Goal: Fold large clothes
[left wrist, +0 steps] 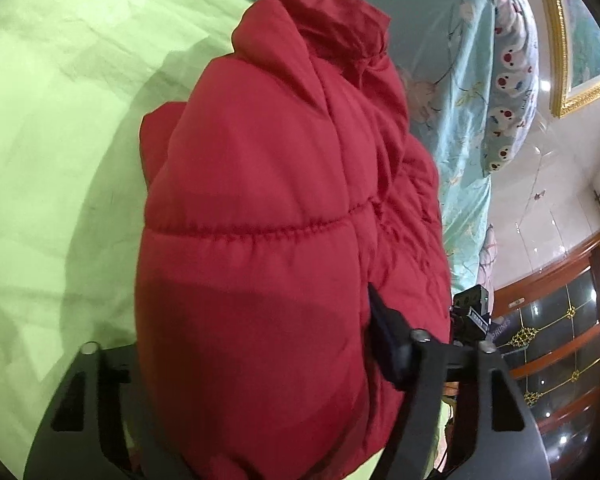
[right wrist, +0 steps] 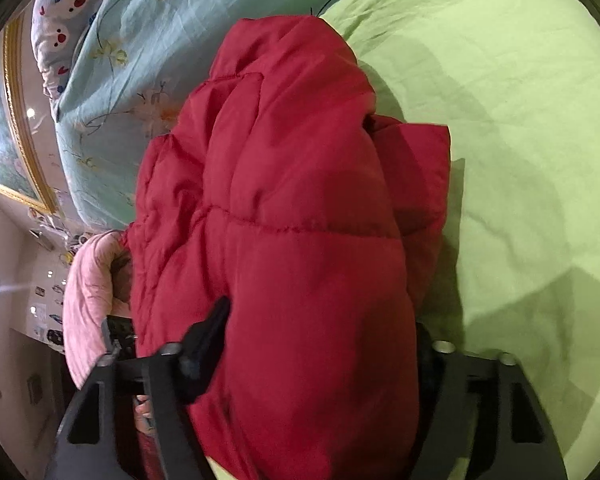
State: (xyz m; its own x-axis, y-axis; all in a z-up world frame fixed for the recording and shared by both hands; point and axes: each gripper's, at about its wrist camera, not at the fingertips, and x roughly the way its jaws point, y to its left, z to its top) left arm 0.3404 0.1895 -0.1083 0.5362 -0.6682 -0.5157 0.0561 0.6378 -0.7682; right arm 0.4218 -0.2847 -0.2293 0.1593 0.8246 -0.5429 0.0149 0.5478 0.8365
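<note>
The puffer jacket (left wrist: 268,216) is plain deep red, stitched in matching red thread. Under it the bedsheet (left wrist: 52,128) is pale lime green. Beyond the jacket, the quilt (right wrist: 148,40) is light teal with pale flowers and dark thin stems. Past the quilt, the pillow (left wrist: 512,64) is white with red-cheeked cartoon faces. Both claws are black.

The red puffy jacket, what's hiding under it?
Under the red puffy jacket lies the light green bedsheet, seen around its edges. Both grippers clamp the jacket's thick folds. Whatever sits directly beneath the bundle is covered, so it cannot be seen.
</note>
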